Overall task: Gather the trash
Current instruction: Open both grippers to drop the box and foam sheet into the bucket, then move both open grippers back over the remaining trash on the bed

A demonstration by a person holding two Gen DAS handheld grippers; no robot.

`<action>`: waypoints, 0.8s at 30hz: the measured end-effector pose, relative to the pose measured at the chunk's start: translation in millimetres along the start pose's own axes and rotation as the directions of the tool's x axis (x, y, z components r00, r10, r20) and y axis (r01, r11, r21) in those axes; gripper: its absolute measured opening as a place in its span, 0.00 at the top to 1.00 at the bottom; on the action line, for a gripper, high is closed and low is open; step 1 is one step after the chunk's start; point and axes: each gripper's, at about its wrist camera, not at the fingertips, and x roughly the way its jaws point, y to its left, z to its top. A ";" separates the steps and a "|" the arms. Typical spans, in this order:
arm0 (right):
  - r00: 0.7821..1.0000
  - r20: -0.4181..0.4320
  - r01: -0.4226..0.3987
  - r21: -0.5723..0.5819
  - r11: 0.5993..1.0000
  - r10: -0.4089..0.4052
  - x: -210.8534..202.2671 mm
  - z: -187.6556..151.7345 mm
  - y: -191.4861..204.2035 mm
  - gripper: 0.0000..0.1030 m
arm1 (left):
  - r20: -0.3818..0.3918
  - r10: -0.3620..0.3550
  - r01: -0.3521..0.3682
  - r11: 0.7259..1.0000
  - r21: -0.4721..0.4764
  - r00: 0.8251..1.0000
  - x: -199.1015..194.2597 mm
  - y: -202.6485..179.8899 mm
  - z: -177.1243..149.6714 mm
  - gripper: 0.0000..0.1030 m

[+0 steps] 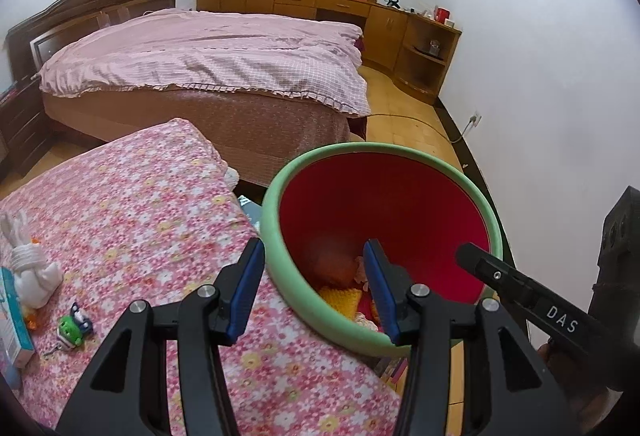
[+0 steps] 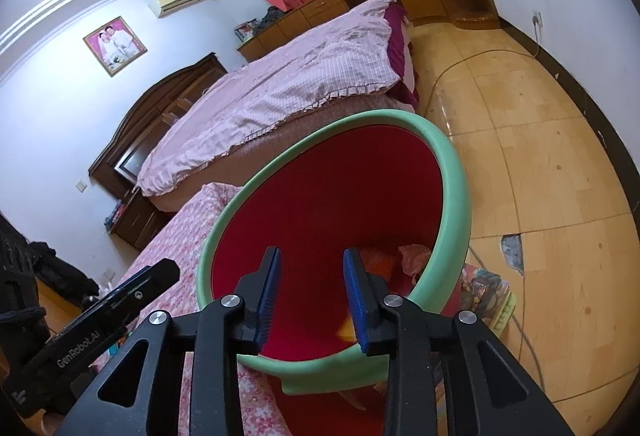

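One bin, green-rimmed and red inside, is sitting beside the table, holding pink and orange-yellow scraps we are struggling to identify. Our left gripper is straddling its near rim, jaws apart; our right gripper is hanging open and empty over its mouth.

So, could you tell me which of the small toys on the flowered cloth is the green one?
It is the little green toy car, low on the flowered cloth, in the left wrist view. The white rabbit figure standing just behind it is pale with orange bits.
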 end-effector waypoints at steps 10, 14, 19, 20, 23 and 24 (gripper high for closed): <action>1.000 0.000 -0.011 0.017 1.000 0.011 -10.6 -6.5 2.5 0.53 | 0.010 0.041 -0.041 0.999 -0.026 0.999 -24.6 16.8 -7.9 0.50; 1.000 -0.008 -0.024 0.013 1.000 0.024 -12.9 -9.1 11.0 0.52 | 0.018 0.062 -0.061 0.997 -0.053 0.998 -39.4 29.2 -10.5 0.50; 0.999 -0.016 -0.035 0.002 0.999 0.035 -16.0 -15.6 22.9 0.52 | 0.029 0.093 -0.091 0.992 -0.086 0.995 -57.7 46.2 -14.0 0.50; 0.999 -0.018 -0.037 0.000 0.999 0.037 -16.6 -16.6 25.3 0.52 | 0.032 0.104 -0.100 0.990 -0.094 0.994 -61.3 50.3 -15.2 0.50; 0.998 -0.026 -0.051 -0.013 0.999 0.051 -18.2 -20.1 34.5 0.52 | 0.040 0.124 -0.118 0.984 -0.130 0.991 -73.8 64.5 -19.6 0.50; 0.998 -0.027 -0.057 -0.023 0.998 0.057 -19.4 -21.7 38.7 0.52 | 0.043 0.128 -0.121 0.983 -0.138 0.991 -77.8 68.2 -21.3 0.50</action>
